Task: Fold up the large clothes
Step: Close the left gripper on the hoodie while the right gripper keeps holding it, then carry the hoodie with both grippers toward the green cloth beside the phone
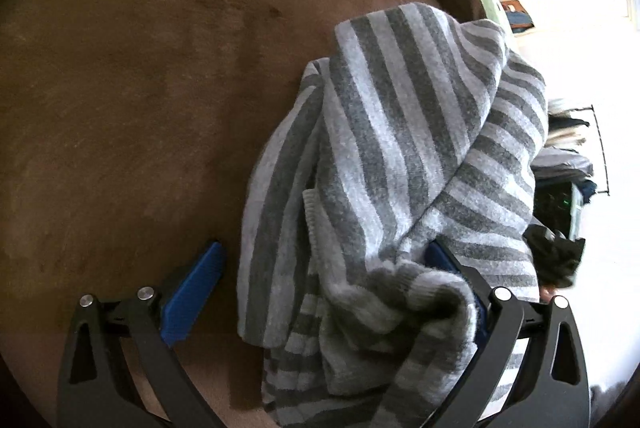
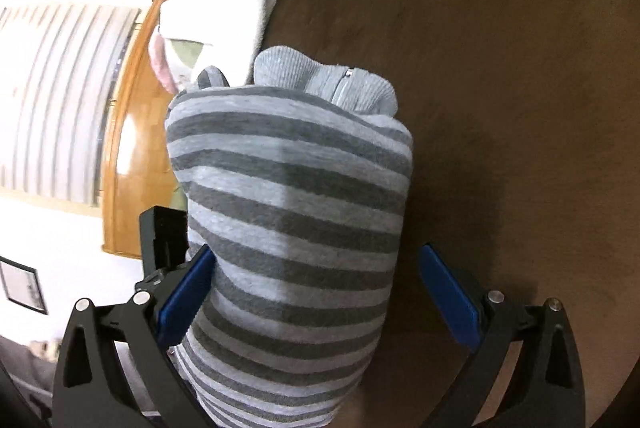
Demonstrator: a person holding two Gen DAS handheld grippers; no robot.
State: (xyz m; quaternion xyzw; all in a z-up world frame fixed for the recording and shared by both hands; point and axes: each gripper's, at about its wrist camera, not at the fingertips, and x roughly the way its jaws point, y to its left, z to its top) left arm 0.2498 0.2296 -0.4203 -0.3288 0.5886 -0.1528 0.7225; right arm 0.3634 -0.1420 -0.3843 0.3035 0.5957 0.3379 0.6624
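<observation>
Tabletop (image 1: 120,108): brown and fuzzy, fills the left and middle of the left wrist view, nothing on it there.
Left gripper (image 1: 326,292): jaws wide apart, tilted down. Left pad sits bare over the brown surface; the right pad is half buried where a cuff flops over it. Looks draped, not pinched.
Sweater (image 1: 400,148): grey striped, lying in a folded bundle right of centre, so I'd guess a fold was just laid down.
Right gripper (image 2: 316,288): jaws spread as wide as they go, straddling the sweater at lower centre; left pad brushes the cloth, right pad is clear.
Collar (image 2: 324,80): zipped, at the far end.
</observation>
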